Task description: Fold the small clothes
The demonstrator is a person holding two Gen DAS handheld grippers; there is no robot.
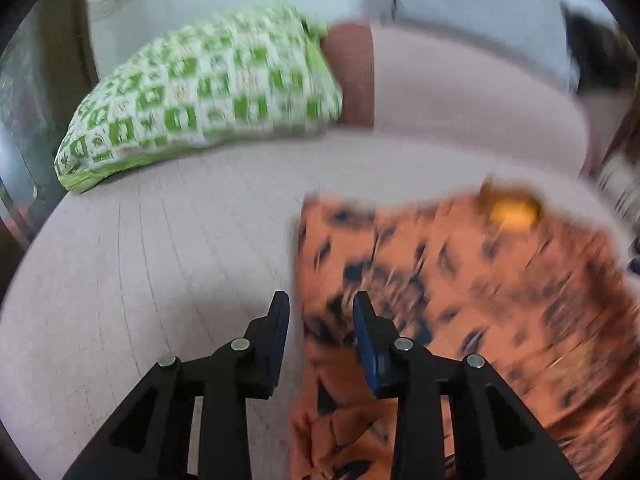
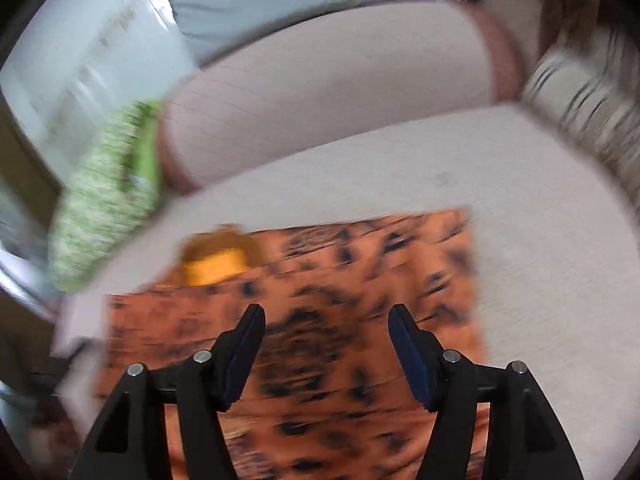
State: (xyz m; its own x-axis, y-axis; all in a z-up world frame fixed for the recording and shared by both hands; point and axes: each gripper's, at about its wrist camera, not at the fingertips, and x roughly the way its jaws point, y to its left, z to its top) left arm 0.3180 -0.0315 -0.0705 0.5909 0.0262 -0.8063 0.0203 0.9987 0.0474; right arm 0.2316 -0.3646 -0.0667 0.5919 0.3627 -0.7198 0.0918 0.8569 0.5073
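An orange garment with black marks [image 1: 460, 280] lies spread on a pale cushioned seat [image 1: 160, 260]. A yellow patch [image 1: 514, 212] shows at its far edge. My left gripper [image 1: 320, 300] is open above the garment's left edge, which runs under the gap between its jaws; neither pad presses on the cloth. In the right wrist view the same garment [image 2: 320, 272] fills the middle, with its yellow patch [image 2: 216, 264] at the far left. My right gripper [image 2: 326, 312] stands wide open above it with nothing between the pads. Both views are blurred.
A green and white checked pillow [image 1: 200, 88] lies at the back left of the seat and shows again [image 2: 104, 200] in the right wrist view. Behind the garment runs a pale bolster [image 2: 320, 100]. A striped cushion [image 2: 580, 108] sits at the far right.
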